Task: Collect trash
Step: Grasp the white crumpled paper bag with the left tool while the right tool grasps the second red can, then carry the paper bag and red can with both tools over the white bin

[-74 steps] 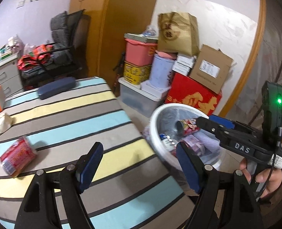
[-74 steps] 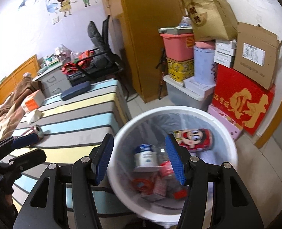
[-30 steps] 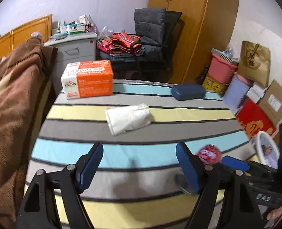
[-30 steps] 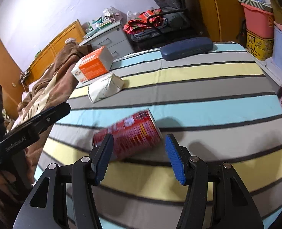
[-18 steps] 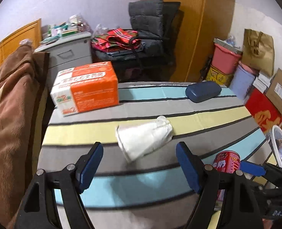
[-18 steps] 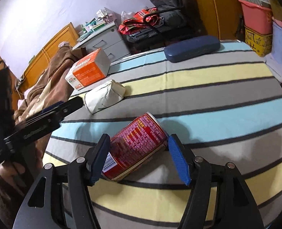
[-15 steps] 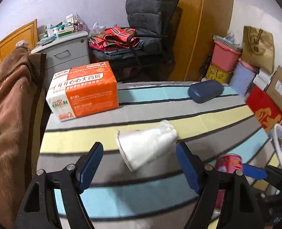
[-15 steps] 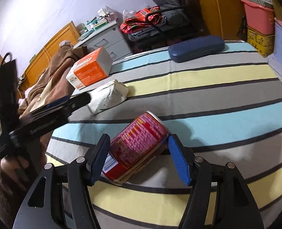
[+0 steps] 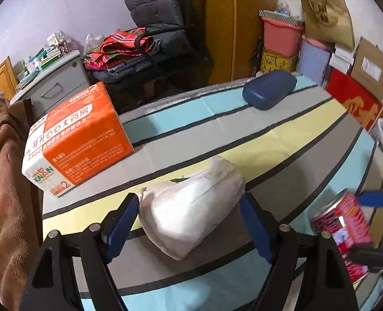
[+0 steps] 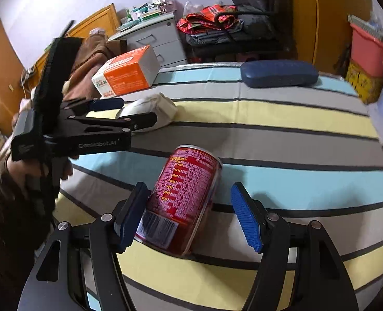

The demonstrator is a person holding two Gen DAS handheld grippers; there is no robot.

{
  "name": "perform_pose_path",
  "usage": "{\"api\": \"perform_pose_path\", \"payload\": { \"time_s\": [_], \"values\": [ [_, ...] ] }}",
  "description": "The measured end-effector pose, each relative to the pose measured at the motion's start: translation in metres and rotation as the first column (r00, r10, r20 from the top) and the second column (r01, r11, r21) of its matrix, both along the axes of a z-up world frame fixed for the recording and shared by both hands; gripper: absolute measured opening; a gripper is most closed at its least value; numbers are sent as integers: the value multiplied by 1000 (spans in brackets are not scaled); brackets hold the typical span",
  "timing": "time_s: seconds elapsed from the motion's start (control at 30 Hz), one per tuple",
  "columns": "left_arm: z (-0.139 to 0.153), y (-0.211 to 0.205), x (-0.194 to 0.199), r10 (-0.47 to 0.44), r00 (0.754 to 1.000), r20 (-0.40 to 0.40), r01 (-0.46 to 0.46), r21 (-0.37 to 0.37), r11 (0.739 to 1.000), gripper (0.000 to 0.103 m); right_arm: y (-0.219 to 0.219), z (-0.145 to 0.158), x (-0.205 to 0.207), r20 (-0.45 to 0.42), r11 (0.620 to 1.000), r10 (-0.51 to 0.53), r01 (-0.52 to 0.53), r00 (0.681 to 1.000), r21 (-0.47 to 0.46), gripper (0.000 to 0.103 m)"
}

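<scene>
Nearest you, your right gripper (image 10: pixel 191 217) is spread wide around the red printed metal can (image 10: pixel 183 199), which lies tilted on the striped tablecloth (image 10: pixel 282 119). Its left pad touches the can; the right pad stands clear. Squeeze off-centre and the round can may roll or squirt away.

Your left gripper (image 9: pixel 188 228) also gapes open, bracketing the crumpled white paper wad (image 9: pixel 191 207) without gripping it. The soft wad could squash and slip free if pinched by its edge.

Farther off sit the orange tissue box (image 9: pixel 74 140) and dark blue glasses case (image 9: pixel 269 88).

Half a second ago both targets sat farther ahead of the pads; both grippers have closed in.
</scene>
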State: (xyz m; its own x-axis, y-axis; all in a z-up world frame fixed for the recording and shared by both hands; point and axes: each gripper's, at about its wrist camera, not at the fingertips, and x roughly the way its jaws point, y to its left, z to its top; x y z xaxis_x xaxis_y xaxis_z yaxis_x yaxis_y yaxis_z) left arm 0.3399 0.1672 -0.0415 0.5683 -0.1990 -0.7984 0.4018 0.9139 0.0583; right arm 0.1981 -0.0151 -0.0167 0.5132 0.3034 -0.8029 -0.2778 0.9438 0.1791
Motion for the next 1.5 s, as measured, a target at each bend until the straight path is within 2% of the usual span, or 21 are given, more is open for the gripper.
{"api": "perform_pose_path", "payload": {
  "time_s": [0.07, 0.13, 0.23, 0.33, 0.47, 0.6, 0.67, 0.77, 0.9, 1.17, 1.5],
  "values": [
    [-4, -1, -1, 15, 1000, -9, -15, 12, 1000, 82, -3, 1, 0, -3, 1000, 9, -9, 1000, 7, 66],
    [-7, -6, -5, -7, 1000, -18, 8, 22, 1000, 82, -4, 1, -2, 0, 1000, 21, -21, 1000, 9, 62],
    [-4, -9, -4, -8, 1000, 26, 7, 55, 998, 82, -1, -2, -3, 0, 999, 53, -53, 999, 11, 63],
    [-4, -4, 4, 32, 999, -4, -32, 3, 999, 82, 4, -5, -3, -5, 998, 62, -62, 998, 10, 63],
    [-8, -6, 4, 22, 1000, 4, -22, 14, 1000, 82, 12, -5, -5, 16, 994, 87, -85, 996, -71, 63],
    [-10, -3, 6, 29, 999, -13, -29, -17, 999, 80, 9, -6, -6, 9, 994, 81, -80, 997, -76, 62],
    [-10, -2, 6, 32, 999, -26, -32, -30, 999, 76, 8, -4, -7, 23, 993, 87, -84, 996, -80, 54],
    [-9, -5, 4, 31, 999, -26, -31, -21, 999, 72, 7, -4, -9, 33, 992, 91, -87, 995, -95, 54],
    [-7, -7, -2, 34, 999, -24, -35, -17, 999, 70, 1, -6, -9, 38, 995, 66, -63, 997, -72, 54],
    [7, -10, -24, 45, 999, -19, -47, -67, 997, 70, -17, -4, -15, 50, 999, 20, -18, 999, -44, 54],
    [27, -41, -66, 29, 999, 13, -28, -76, 997, 70, -50, 8, -31, 82, 999, -51, 52, 995, -13, 54]
  ]
}}
